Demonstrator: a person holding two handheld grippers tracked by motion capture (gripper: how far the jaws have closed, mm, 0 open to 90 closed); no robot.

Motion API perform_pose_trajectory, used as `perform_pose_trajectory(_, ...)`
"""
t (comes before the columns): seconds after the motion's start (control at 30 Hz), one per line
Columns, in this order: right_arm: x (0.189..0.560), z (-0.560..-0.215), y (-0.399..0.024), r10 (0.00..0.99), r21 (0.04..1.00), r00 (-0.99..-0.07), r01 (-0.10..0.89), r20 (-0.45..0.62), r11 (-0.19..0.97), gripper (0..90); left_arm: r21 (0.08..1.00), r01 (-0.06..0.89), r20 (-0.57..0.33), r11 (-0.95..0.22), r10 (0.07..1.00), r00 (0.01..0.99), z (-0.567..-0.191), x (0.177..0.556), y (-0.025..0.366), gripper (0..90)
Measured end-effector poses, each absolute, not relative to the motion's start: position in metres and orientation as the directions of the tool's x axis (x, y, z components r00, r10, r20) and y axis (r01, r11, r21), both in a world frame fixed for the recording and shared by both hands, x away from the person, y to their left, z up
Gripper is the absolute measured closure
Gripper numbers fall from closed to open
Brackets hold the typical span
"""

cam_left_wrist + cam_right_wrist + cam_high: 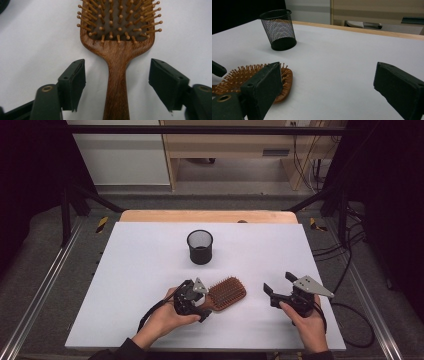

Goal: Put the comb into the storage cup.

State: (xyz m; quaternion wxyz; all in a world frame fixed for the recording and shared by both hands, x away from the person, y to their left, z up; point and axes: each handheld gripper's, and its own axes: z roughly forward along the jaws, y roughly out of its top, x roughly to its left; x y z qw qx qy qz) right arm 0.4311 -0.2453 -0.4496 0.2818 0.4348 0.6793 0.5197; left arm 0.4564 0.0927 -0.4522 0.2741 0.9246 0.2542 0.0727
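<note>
The brush (227, 293) lies flat on the white table (140, 270), near its front edge and a little left of the middle, with the bristles up. Its head points to the right and its wooden handle (117, 85) points toward the person's left hand (165, 317). I think this position is convenient: the handle is the narrow part, so it is the easiest place to take the brush.

The left gripper (117, 82) is placed around this handle. In the left gripper view one jaw stands on each side of the handle, both clearly apart from the wood, so the gripper is open and holds nothing yet. It is low, close to the table, and aligned with the length of the brush. My judgement is that the next step is to close the jaws on the handle just below the head.

The right gripper (280, 283) is to the right of the brush, near but not touching it. Its jaws are also spread wide and empty, and they point forward and left, toward the cup (200, 247). The right hand (307, 320) holds it just above the table, as if it waits.

The mesh cup stands upright farther back, well apart from the brush. Perhaps the brush should go into it.
</note>
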Motion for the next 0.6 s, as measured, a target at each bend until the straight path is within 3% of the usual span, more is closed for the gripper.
perform_pose_trajectory(0.3,0.4314,-0.4498,-0.2442,0.883,0.951,-0.465,0.298,0.066,0.086,8.1,0.505,0.444,-0.029,-0.74,0.5,0.866,-0.4563,0.461,0.0893,46.6)
perform_pose_trajectory(0.6,0.4315,-0.4499,-0.2442,0.882,0.95,-0.466,0.3,0.069,0.085,8.1,0.496,0.445,-0.019,-0.746,0.502,0.864,-0.457,0.4627,0.0886,54.0)
